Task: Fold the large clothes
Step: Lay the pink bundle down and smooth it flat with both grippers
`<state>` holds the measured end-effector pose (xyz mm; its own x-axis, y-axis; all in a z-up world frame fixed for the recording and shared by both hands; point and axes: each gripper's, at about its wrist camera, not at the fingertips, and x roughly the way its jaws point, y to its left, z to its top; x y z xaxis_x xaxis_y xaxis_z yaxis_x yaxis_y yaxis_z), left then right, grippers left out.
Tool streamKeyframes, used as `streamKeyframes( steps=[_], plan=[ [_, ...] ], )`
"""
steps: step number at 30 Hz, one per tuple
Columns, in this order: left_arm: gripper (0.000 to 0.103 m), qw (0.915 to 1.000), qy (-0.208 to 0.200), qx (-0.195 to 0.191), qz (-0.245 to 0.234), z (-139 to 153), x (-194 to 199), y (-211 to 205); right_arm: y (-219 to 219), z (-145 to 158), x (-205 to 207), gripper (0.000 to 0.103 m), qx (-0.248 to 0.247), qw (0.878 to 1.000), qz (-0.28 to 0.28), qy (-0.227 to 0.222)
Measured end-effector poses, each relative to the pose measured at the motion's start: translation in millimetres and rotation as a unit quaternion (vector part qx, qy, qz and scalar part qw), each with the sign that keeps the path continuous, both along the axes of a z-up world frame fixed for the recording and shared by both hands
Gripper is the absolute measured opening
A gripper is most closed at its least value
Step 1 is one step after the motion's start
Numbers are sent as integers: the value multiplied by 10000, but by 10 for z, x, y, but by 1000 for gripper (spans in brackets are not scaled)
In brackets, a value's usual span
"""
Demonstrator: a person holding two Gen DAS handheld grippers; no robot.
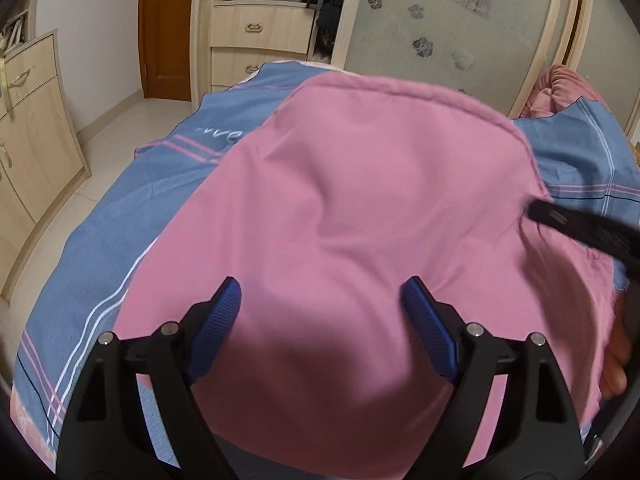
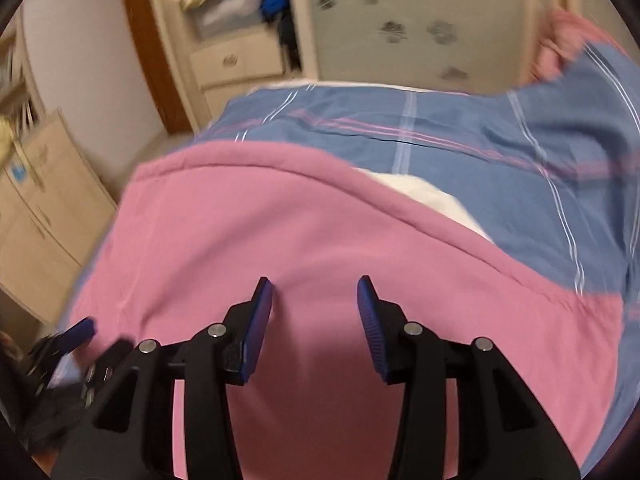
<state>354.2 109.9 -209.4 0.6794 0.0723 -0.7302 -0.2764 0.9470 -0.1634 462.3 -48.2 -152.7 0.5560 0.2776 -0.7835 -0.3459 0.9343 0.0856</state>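
The large pink cloth garment lies spread over the bed, on top of the blue bedcover with pink and white stripes. In the left wrist view it fills the middle of the frame, its stitched far edge curving from about 11 o'clock to 2 o'clock, with the bedcover showing around it at 9 o'clock and 3 o'clock.

The left tongs hang just above the pink cloth with their blue ribbed pads spread wide apart and nothing between them; a shadow falls on the cloth beneath them. Whether the pads touch the cloth cannot be told. At 3 o'clock in this view a blurred black finger of the right tongs reaches in over the garment's right edge.

In the right wrist view, which is blurred, the right tongs are likewise spread, empty, over the pink cloth. A white patch of fabric shows just past the garment's far edge at 1 o'clock, against the bedcover. The left tongs appear at 8 o'clock.

Beyond the bed stand a pale wooden wardrobe with drawers at 12 o'clock and a frosted sliding door with flower prints at 1 o'clock. A pale wooden cabinet stands at 9 o'clock.
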Motion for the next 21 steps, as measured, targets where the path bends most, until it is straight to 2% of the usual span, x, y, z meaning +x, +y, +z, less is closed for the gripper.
streamKeyframes(
  steps=[2, 3, 5, 10, 15, 19, 21],
  plan=[
    [86, 9999, 35, 89, 49, -25, -31, 30, 217, -158, 218, 46, -360, 9993, -89, 40],
    [86, 9999, 54, 136, 79, -38, -35, 38, 285, -233, 317, 53, -472, 9987, -173, 50],
    [86, 9998, 84, 167, 107, -64, -33, 53, 373, -365, 514, 59, -642, 9974, -300, 120],
    [86, 9995, 139, 268, 113, -100, -1, 51, 383, -518, 657, 66, -750, 9965, -350, 77],
    [86, 9990, 172, 407, 114, -96, -27, 13, 356, -544, 641, 69, -732, 9966, -379, -69],
    [86, 9992, 148, 341, 145, -73, -40, 76, 135, -265, 415, 69, -123, 9991, -415, -23],
    [86, 9991, 56, 362, 203, -33, -67, 91, -105, -97, 130, 70, 269, 9988, -399, -45]
  ],
)
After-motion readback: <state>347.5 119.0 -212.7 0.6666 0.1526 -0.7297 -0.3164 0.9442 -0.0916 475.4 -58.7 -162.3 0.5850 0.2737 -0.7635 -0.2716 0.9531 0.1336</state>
